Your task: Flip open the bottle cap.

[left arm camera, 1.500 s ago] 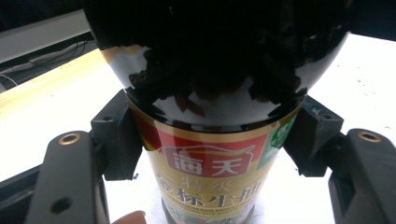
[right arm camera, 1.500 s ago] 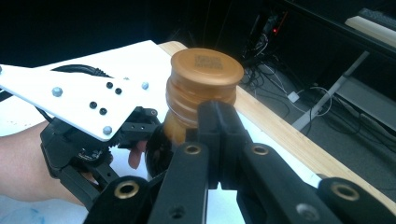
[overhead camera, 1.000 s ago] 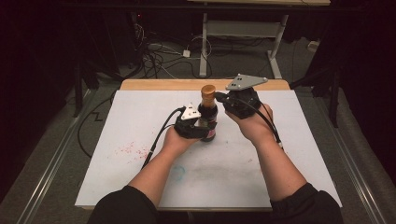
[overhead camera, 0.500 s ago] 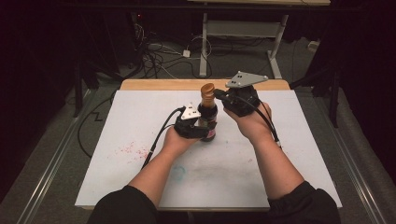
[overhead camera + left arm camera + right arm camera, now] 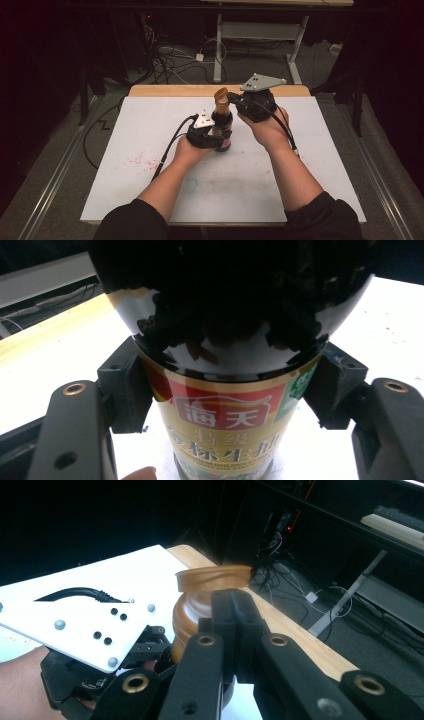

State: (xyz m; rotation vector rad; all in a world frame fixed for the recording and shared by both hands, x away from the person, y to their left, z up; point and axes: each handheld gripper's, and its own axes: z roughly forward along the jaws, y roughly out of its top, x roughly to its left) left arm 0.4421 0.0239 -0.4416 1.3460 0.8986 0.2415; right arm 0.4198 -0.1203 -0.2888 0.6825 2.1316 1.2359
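Two hand-held grippers work on one dark sauce bottle [image 5: 222, 125], which stands upright near the centre of the white table [image 5: 125, 125], toward its far half; the left gripper [image 5: 212, 131] clamps the bottle's body, its black pads [image 5: 125, 390] pressing the labelled wall on both sides just below the shoulder; the right gripper [image 5: 234, 97] has its jaws fully together with nothing between them, the tip resting against the right side of the neck, just under the brown flip cap [image 5: 212, 579]; the cap's lid appears tilted up on its hinge, so the opening seems begun or largely done, though whether the lid is fully free cannot be told; what is left, by judgement, is to finish swinging the lid back and then pour or set the bottle aside; faint red specks [image 5: 137, 161] mark the table at near left and a pale blue smear [image 5: 190, 186] lies near the front, both well apart from the bottle; a wooden strip [image 5: 165, 90] edges the far side; cables [image 5: 165, 62] and a desk frame [image 5: 295, 45] lie on the floor beyond; nothing on the table stands in the way.
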